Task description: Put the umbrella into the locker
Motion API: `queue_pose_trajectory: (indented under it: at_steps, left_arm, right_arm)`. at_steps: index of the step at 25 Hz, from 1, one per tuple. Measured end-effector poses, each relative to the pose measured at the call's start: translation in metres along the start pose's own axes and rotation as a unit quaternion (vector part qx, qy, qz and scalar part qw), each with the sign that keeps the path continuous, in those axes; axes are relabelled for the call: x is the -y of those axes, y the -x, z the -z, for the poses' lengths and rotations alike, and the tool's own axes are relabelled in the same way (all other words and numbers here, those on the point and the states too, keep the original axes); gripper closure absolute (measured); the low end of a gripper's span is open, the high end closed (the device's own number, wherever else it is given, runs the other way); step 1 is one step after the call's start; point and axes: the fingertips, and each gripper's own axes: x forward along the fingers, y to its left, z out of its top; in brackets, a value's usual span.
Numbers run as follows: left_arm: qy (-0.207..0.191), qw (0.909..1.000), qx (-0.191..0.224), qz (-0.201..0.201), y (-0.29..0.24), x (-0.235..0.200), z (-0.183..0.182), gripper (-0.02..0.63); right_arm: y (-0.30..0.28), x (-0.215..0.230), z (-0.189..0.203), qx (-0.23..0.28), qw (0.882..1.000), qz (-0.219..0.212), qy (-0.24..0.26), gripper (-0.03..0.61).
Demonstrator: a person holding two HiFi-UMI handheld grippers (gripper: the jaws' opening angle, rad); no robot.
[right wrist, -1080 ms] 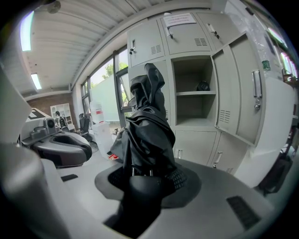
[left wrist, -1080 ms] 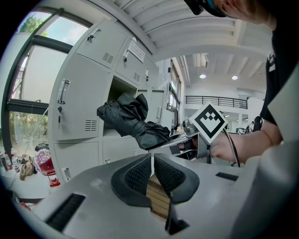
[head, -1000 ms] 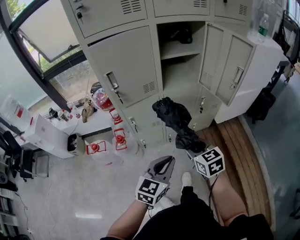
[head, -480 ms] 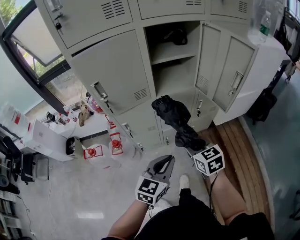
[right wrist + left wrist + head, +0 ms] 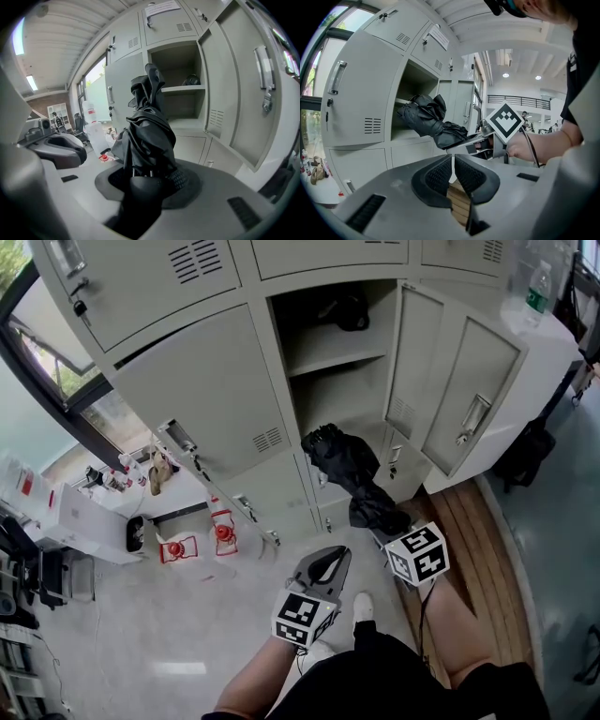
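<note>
The folded black umbrella sits at frame centre, clamped at its handle end by the right tool. It points toward the open locker above and looks not yet inside. The left tool, at lower centre, is closed on nothing. Placing the umbrella inside and releasing it remain.

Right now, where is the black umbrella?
In the head view, the umbrella is centre-right, clamped in the right gripper, its far end pointing toward the open locker just ahead.
</note>
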Motion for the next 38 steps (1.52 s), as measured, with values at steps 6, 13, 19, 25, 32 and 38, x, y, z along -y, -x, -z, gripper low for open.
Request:
queue_pose_trajectory:
  at_steps: [6, 13, 19, 25, 32, 38]
  left_arm:
    - [-0.001, 1.0, -0.001, 0.0, -0.025, -0.008, -0.008, 0.584]
    - [0.001, 1.0, -0.001, -0.003, -0.052, -0.015, -0.014, 0.584]
    - [0.0, 0.9999, 0.004, -0.01, -0.075, -0.022, -0.022, 0.584]
    - [-0.003, 0.9996, 0.015, -0.024, -0.088, -0.028, -0.036, 0.584]
    - [-0.007, 0.9986, 0.028, -0.043, -0.103, -0.032, -0.05, 0.584]
    - [-0.007, 0.9982, 0.03, -0.051, -0.11, -0.033, -0.054, 0.584]
  right_arm:
    - [-0.011, 0.026, -0.006, -0.006, 1.0, 0.0, -0.002, 0.373]
    - [-0.025, 0.05, -0.016, -0.009, 1.0, -0.004, 0.008, 0.373]
    - [-0.04, 0.069, -0.026, -0.013, 1.0, -0.007, 0.024, 0.373]
    - [-0.052, 0.084, -0.037, -0.017, 0.999, -0.015, 0.034, 0.373]
    - [-0.063, 0.095, -0.051, -0.016, 0.998, -0.032, 0.046, 0.373]
    - [-0.072, 0.103, -0.055, -0.021, 0.997, -0.039, 0.055, 0.373]
